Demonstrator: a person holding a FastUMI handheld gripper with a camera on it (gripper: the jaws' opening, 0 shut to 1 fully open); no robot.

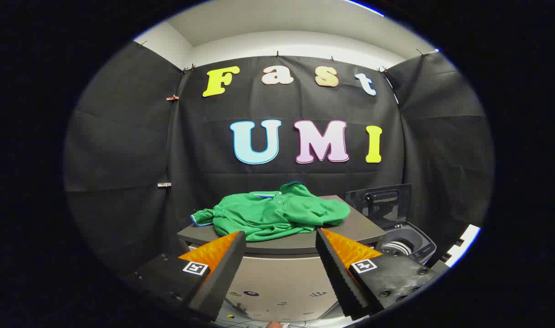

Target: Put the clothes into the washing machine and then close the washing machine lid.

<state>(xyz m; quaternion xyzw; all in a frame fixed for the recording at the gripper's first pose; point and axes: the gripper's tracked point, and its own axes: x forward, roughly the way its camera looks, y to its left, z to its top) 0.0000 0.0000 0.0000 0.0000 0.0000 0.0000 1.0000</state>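
on grey table (350,230), green shirt (277,214), gripper (281,237) jaws apart

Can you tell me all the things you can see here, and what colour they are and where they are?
shirt: one, green with a blue-edged collar and cuff, crumpled on the table top, beyond the fingers.
table: one, grey top with a paler front, straight ahead of the fingers.
washing machine: one, dark grey, beside the table past the right finger, drum open.
washing machine lid: one, dark, standing up open behind the drum.
booth wall: black cloth, behind and around the table.
clips: a few small ones, pinned on the cloth.
gripper: one, fingers spread apart and holding nothing, short of the table edge.
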